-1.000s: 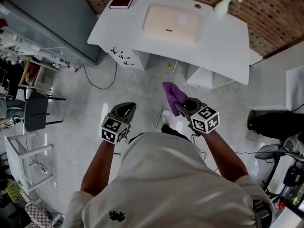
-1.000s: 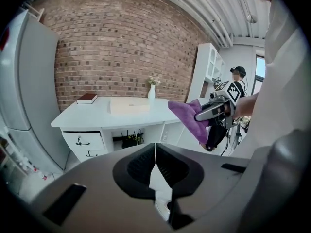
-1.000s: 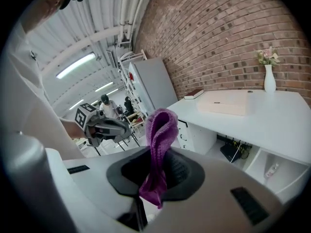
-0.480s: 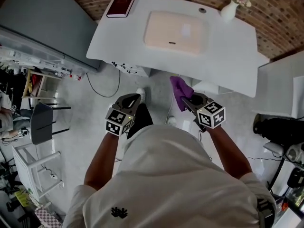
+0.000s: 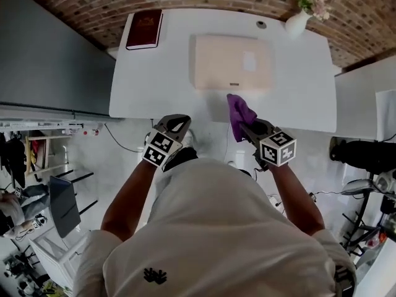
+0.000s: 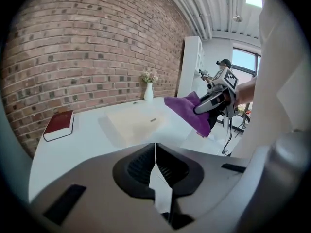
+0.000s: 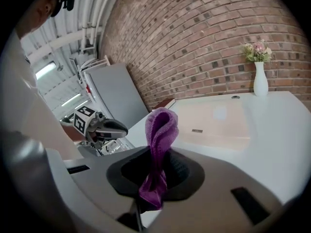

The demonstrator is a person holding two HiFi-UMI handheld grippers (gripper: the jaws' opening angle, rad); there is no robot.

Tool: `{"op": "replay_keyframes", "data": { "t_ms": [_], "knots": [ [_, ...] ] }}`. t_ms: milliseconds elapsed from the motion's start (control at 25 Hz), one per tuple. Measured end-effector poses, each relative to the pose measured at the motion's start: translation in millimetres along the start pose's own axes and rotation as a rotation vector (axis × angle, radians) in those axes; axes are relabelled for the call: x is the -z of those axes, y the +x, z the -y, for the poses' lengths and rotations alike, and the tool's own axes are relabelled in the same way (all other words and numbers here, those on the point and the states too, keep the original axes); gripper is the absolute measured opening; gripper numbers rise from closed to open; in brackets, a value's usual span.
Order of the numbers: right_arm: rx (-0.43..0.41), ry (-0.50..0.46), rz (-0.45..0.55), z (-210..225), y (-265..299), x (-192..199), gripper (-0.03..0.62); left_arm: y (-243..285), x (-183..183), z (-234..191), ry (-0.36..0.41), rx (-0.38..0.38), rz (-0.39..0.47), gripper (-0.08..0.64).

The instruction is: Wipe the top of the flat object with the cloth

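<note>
White desk bears a flat beige rectangular pad; the right gripper's jaws clamp a purple cloth, and the left gripper's jaws are closed and empty.

The purple cloth sits between the right gripper's jaws and covers the spot where they pinch it. Ahead of that gripper, the little label on the flat pad is too small to read.

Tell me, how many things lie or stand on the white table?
3: the red book at the far left corner, the flat beige object in the middle, the white vase far right. A small round spot beside the vase may be only a hole.
</note>
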State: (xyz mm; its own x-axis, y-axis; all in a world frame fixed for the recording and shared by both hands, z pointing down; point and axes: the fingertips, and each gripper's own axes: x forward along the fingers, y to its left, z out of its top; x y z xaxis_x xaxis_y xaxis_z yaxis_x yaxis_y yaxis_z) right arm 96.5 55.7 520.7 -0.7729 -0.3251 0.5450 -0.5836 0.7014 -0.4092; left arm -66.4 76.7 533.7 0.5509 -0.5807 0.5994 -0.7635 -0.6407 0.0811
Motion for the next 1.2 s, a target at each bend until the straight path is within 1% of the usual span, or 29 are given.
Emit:
{"op": "replay_keyframes", "data": {
  "t_ms": [120,280,360,440,600,760,840,880,960,1000,1120,1200],
  "knots": [
    [0.056,0.038,0.0,2,36,-23,0.077,15,-5,-41,0.054,0.07,-0.013,0.026],
    [0.127,0.093,0.005,8,71,-46,0.077,38,-1,-70,0.099,0.164,-0.02,0.026],
    [0.151,0.111,0.008,13,87,-56,0.077,49,2,-82,0.117,0.185,-0.031,0.026],
    [0.159,0.121,0.007,18,100,-64,0.077,59,2,-88,0.125,0.192,-0.041,0.026],
    [0.122,0.119,0.01,24,123,-80,0.077,79,-2,-93,0.147,0.185,-0.058,0.027],
    [0.063,0.083,-0.01,31,149,-90,0.077,100,-3,-100,0.163,0.16,-0.104,0.028],
    [0.029,0.083,-0.027,38,160,-93,0.077,111,-7,-102,0.177,0.144,-0.135,0.029],
    [0.013,0.087,-0.038,42,164,-94,0.077,116,-10,-103,0.18,0.137,-0.151,0.038],
    [-0.024,0.088,-0.057,46,172,-95,0.077,125,-14,-103,0.179,0.119,-0.175,0.136],
    [-0.046,0.084,-0.062,47,176,-97,0.077,129,-16,-104,0.182,0.107,-0.182,0.143],
    [-0.109,0.084,-0.065,49,188,-101,0.077,139,-19,-106,0.204,0.079,-0.201,0.124],
    [-0.118,0.08,-0.076,53,196,-101,0.077,147,-19,-109,0.221,0.067,-0.212,0.094]
  ]
}}
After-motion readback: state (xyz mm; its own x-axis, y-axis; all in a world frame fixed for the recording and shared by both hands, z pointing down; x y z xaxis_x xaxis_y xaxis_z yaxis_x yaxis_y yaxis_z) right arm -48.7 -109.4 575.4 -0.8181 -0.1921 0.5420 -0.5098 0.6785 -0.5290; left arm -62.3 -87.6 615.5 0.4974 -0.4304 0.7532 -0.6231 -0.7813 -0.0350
